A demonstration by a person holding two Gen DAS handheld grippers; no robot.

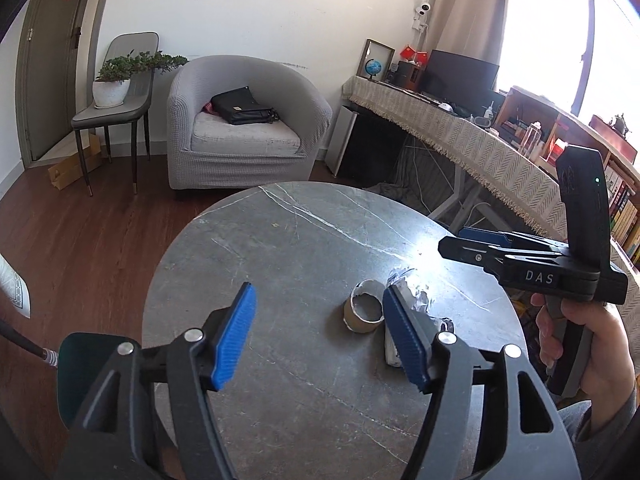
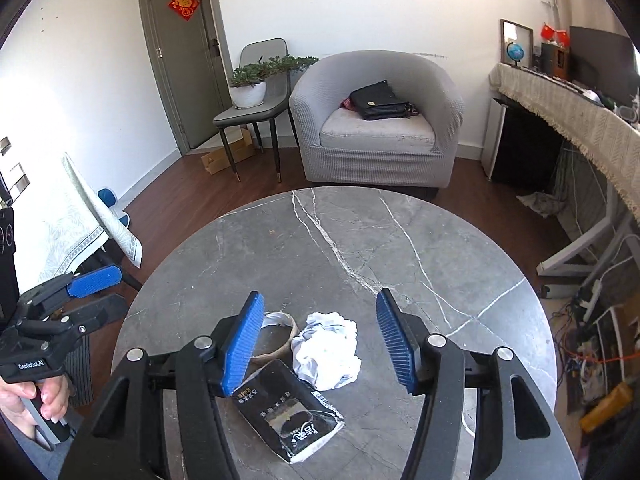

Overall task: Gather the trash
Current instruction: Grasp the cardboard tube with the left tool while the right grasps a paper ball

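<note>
Three pieces of trash are seen on the round table (image 2: pixel 400 240): a cardboard ring (image 2: pixel 280 334), a crumpled tissue (image 2: pixel 326 350) and a black wrapper (image 2: pixel 290 412). All three lie close together near the table's near edge, the tissue just beside the ring and the wrapper in front of both. None has been picked up, and no bin or bag is shown in either view, so where the trash is to go cannot be told.

The left gripper (image 1: pixel 318 330) is held released above the table, nothing between its pads, with the ring (image 1: pixel 363 312) just beside its right finger. The right gripper (image 2: pixel 318 344) is likewise spread wide and empty, the tissue framed between its fingers but not touched.

The task is judged barely begun: every piece remains to be grasped and carried off.
</note>
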